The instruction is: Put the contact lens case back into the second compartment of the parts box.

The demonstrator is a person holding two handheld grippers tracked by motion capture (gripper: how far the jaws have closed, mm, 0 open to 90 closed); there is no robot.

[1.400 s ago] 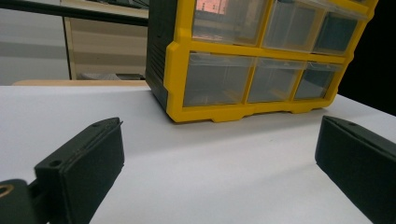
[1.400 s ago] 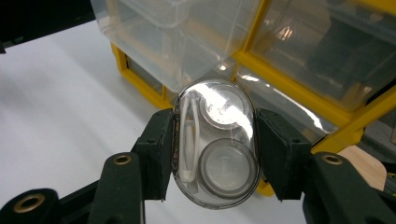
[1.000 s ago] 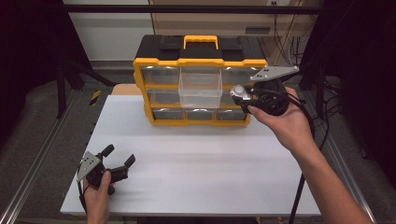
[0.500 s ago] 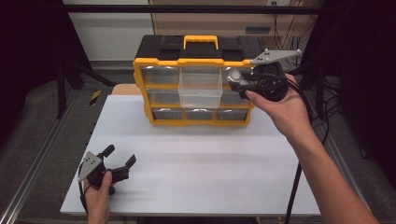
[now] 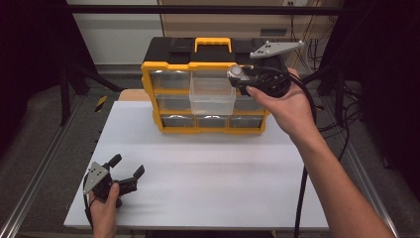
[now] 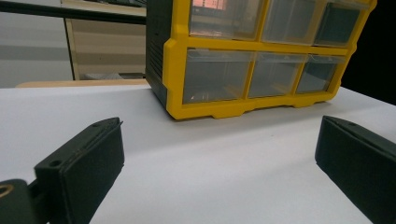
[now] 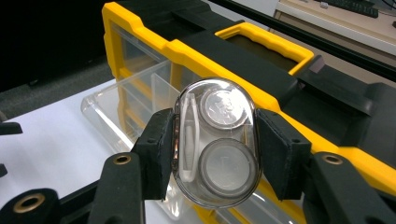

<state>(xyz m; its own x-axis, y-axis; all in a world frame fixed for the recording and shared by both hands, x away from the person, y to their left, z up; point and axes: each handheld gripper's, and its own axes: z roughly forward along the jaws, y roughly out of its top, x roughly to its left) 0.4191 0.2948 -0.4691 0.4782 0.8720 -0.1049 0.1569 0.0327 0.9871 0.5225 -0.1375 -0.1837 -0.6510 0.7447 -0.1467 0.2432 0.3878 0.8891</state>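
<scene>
Right tongs (image 7: 215, 151) clamp a clear case (image 7: 216, 140), seemingly above the open drawer (image 5: 213, 95); left tongs (image 5: 127, 170) gape empty.

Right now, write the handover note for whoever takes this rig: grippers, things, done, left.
Right gripper: shut on a clear oval contact lens case, held above the pulled-out clear drawer of the yellow and black organiser.
Left gripper: open, holding nothing, low over the white table at its near left corner.
Done: middle drawer is open, case is gripped.
Left, probably: lower the case into the drawer, release, push the drawer shut.
</scene>
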